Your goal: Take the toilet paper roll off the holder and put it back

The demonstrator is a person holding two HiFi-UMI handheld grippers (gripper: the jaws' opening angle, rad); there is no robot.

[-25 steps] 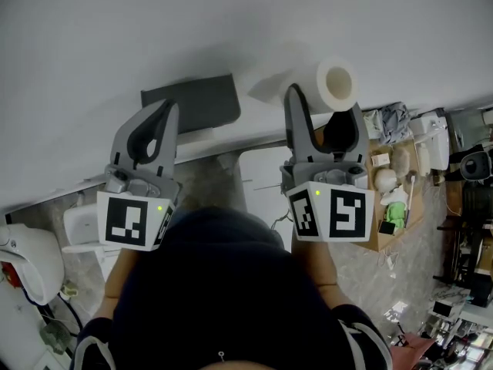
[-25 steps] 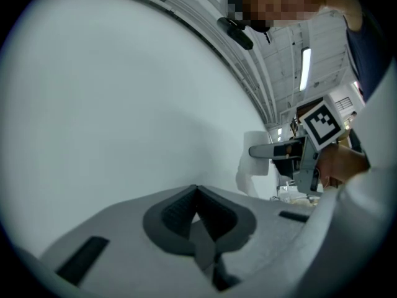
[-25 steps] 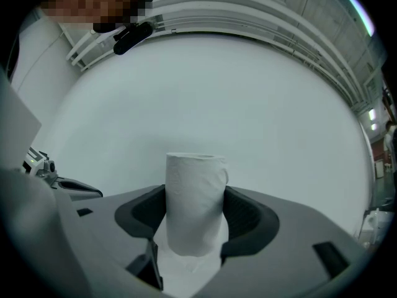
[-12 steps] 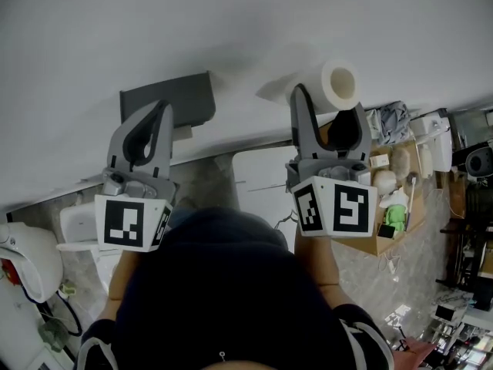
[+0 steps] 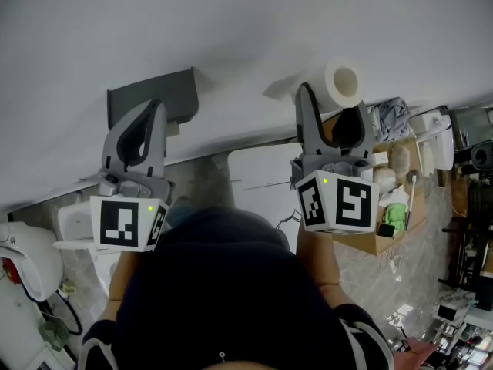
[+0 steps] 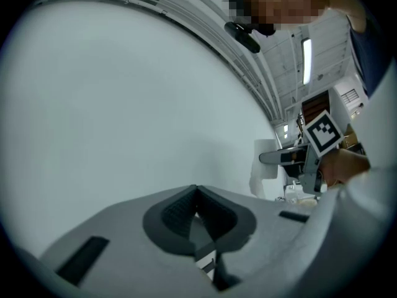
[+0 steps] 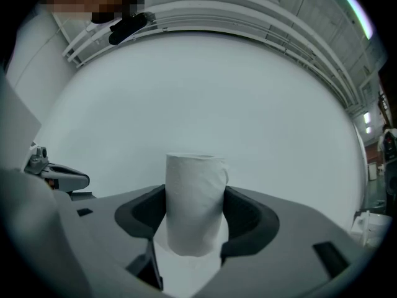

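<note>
The right gripper [image 7: 197, 213] clamps the toilet paper roll [image 5: 341, 82] across its sides, pads pressing the paper. The roll is thus carried clear of the white wall [image 5: 231, 29], well right of the dark holder [image 5: 154, 97], probably for refitting. The left gripper [image 6: 197, 213], clenched on nothing, waits near the holder.

I seem to be in a bathroom mock-up inside a workshop: a white wall [image 5: 231, 29] with a toilet paper roll [image 5: 341, 83] and a grey holder [image 5: 154, 97], and a cluttered cardboard box [image 5: 375, 244] and equipment [image 5: 471, 241] on the right.
</note>
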